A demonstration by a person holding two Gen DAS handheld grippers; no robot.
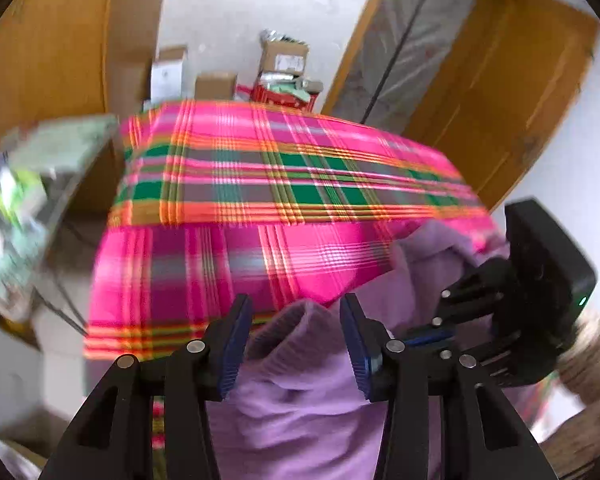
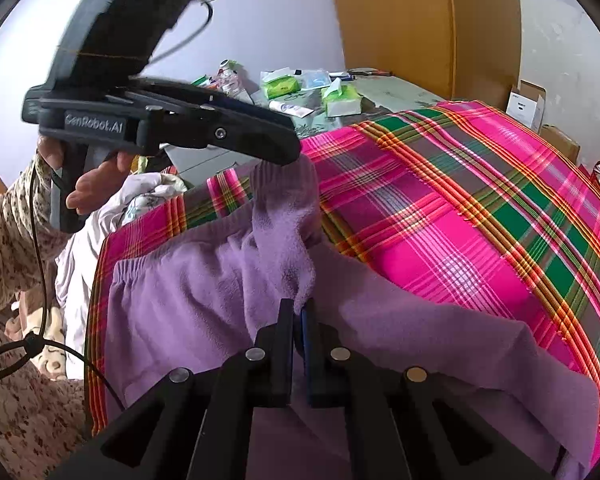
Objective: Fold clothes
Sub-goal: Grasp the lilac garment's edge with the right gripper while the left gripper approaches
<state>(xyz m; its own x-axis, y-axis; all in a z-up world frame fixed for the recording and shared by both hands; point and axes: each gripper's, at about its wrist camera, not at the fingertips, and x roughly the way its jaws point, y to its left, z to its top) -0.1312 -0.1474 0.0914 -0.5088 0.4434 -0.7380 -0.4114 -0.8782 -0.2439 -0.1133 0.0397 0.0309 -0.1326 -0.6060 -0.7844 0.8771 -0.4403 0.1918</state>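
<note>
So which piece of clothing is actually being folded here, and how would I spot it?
Find the bed covered by the bright pink checked blanket. On its near side lies the soft lilac garment with a gathered waistband, and the right gripper is pinching a fold of it. It is the only plain purple cloth; the heap beside the bed is white.

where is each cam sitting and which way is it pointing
Left wrist: on the left gripper, facing across the plaid cloth to boxes and a door; jaws open around lilac garment; the right gripper shows.
Right wrist: on the right gripper, jaws shut on the lilac garment, facing a cluttered table; left gripper, hand, sleeve show.
Shared: garment, cloth, other gripper.
</note>
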